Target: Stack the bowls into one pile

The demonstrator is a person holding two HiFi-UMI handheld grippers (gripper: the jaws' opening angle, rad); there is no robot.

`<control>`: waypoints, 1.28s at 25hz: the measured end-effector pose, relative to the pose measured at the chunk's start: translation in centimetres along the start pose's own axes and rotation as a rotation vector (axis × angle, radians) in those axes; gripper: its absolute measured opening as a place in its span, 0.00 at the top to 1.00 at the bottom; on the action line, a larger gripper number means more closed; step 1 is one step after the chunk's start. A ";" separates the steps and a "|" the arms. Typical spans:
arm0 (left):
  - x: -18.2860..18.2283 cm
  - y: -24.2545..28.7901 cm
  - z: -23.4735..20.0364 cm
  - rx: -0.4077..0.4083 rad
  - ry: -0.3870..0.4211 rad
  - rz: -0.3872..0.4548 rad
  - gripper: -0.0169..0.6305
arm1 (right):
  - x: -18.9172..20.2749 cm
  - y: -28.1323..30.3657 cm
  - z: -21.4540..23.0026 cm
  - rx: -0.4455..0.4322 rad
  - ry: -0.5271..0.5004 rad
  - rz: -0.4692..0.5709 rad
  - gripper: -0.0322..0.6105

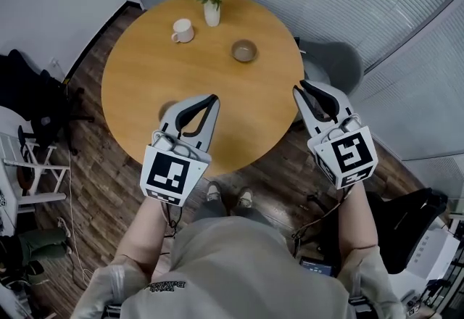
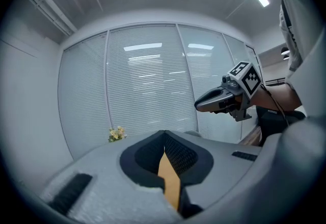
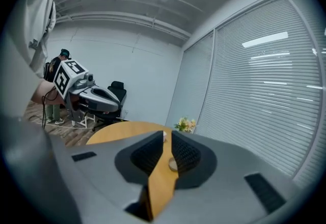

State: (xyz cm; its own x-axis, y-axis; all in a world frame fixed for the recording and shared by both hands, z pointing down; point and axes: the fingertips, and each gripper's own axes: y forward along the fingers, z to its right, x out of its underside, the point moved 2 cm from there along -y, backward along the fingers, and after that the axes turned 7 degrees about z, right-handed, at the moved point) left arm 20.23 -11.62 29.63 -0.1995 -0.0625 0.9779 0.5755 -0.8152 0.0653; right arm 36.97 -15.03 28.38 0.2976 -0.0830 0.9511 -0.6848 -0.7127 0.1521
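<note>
A small brown bowl stands at the far right of the round wooden table; it also shows through the gap of my right gripper's jaws as the bowl. A second bowl lies near the table's front, half hidden behind my left gripper. That gripper hovers over the front of the table, shut and holding nothing. My right gripper hangs at the table's right edge, also shut and holding nothing. Each gripper view shows the other gripper in the air.
A white mug and a vase of flowers stand at the table's far side. A grey chair sits beyond the right edge, and a white rack stands on the floor at the left. Blinds fill the far wall.
</note>
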 end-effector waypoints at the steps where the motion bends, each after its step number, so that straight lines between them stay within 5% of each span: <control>1: 0.1 0.5 -0.5 -0.002 -0.009 0.006 0.95 | 0.2 0.9 0.4 -0.004 -0.006 -0.016 0.90; 8: 2.0 3.2 -3.6 -0.024 -0.046 0.002 0.95 | 2.2 6.7 2.4 -0.049 -0.031 -0.122 0.77; 32: 12.1 12.5 -10.1 -0.042 -0.135 -0.057 0.95 | 16.5 23.4 2.7 -0.228 -0.144 -0.413 0.77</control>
State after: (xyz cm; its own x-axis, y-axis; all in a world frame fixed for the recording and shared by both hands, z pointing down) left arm 16.97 -28.38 40.27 -0.1207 0.0602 0.9909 0.5324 -0.8385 0.1158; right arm 27.69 -34.94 46.86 0.6525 0.0676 0.7547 -0.6138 -0.5370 0.5787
